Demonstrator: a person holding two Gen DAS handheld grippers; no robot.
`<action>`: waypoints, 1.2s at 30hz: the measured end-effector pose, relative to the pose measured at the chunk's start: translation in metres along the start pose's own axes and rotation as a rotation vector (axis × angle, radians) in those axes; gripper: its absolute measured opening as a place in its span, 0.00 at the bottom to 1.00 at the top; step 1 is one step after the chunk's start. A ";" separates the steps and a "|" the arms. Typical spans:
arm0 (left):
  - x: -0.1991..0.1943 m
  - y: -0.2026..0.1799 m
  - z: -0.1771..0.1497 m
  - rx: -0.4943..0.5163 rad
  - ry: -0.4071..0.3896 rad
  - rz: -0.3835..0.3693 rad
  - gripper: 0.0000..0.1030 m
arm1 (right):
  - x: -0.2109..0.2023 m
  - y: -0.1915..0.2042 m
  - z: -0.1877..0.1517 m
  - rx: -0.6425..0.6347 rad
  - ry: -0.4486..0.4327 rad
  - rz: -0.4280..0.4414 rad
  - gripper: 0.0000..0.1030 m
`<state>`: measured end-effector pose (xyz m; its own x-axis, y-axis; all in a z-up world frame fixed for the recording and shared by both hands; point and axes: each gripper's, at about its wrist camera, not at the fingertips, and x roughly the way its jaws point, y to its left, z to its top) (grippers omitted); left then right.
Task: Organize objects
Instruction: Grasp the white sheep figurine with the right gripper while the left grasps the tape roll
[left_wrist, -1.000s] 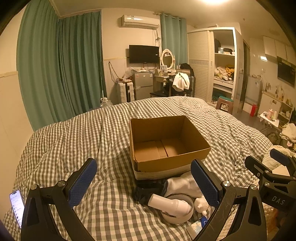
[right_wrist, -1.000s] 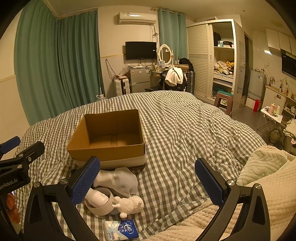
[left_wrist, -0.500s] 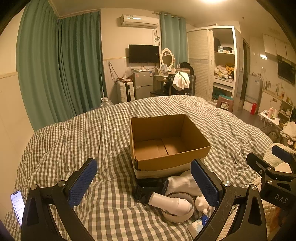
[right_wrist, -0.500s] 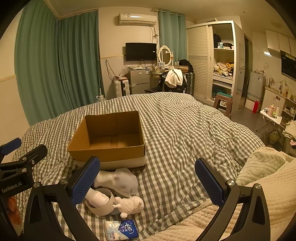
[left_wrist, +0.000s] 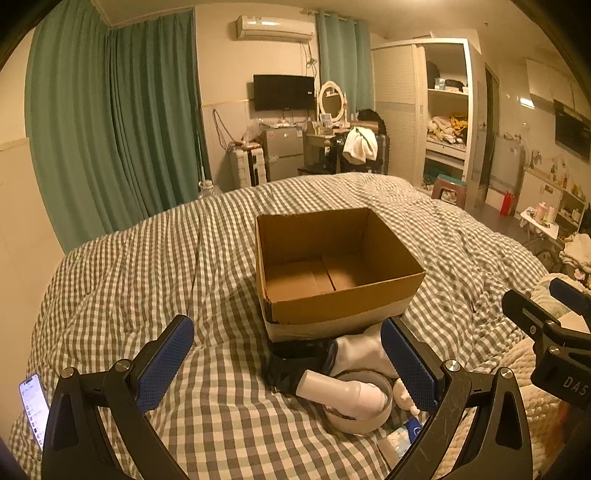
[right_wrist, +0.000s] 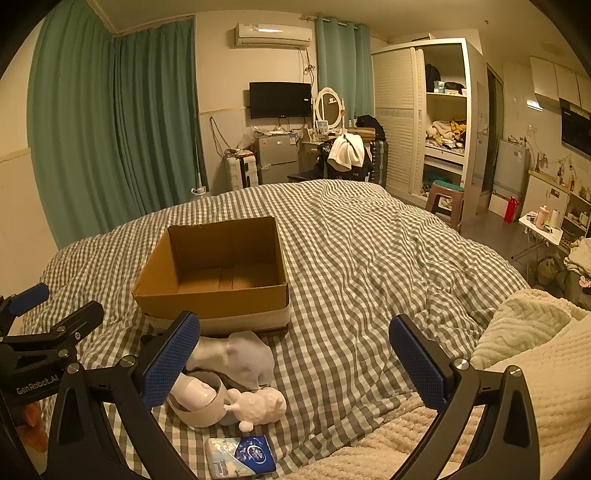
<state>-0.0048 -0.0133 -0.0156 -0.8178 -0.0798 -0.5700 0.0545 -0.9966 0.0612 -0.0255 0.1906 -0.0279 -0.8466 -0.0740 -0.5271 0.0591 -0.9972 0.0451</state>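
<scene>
An open, empty cardboard box (left_wrist: 338, 266) (right_wrist: 218, 273) sits on the checked bed cover. In front of it lie a white sock (right_wrist: 243, 354), a black cloth (left_wrist: 291, 360), a tape roll (left_wrist: 358, 410) (right_wrist: 199, 406) with a white bottle (left_wrist: 340, 393) resting in it, a white lamb figure (right_wrist: 260, 404) and a tissue pack (right_wrist: 240, 456). My left gripper (left_wrist: 288, 363) is open and empty, hovering just before the pile. My right gripper (right_wrist: 295, 354) is open and empty, to the right of the pile.
A phone (left_wrist: 33, 410) lies at the bed's left edge. A cream blanket (right_wrist: 524, 373) covers the near right. Beyond the bed stand green curtains (right_wrist: 110, 140), a small fridge (right_wrist: 277, 158), a dressing table and an open wardrobe (right_wrist: 443, 122).
Both grippers rose slightly and drew back a little; the box and pile sit a bit lower in view. No object moved.
</scene>
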 end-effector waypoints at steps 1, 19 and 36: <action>0.002 0.000 -0.001 -0.001 0.003 0.001 1.00 | 0.001 0.000 -0.001 0.002 0.004 0.000 1.00; 0.073 -0.012 -0.044 0.076 0.222 -0.022 1.00 | 0.054 -0.010 -0.024 0.021 0.159 -0.006 1.00; 0.116 -0.010 -0.065 0.032 0.350 -0.177 0.79 | 0.126 0.015 -0.093 -0.090 0.509 0.054 1.00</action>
<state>-0.0631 -0.0141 -0.1360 -0.5676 0.0859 -0.8188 -0.0921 -0.9949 -0.0405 -0.0819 0.1661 -0.1722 -0.4781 -0.0968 -0.8730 0.1593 -0.9870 0.0222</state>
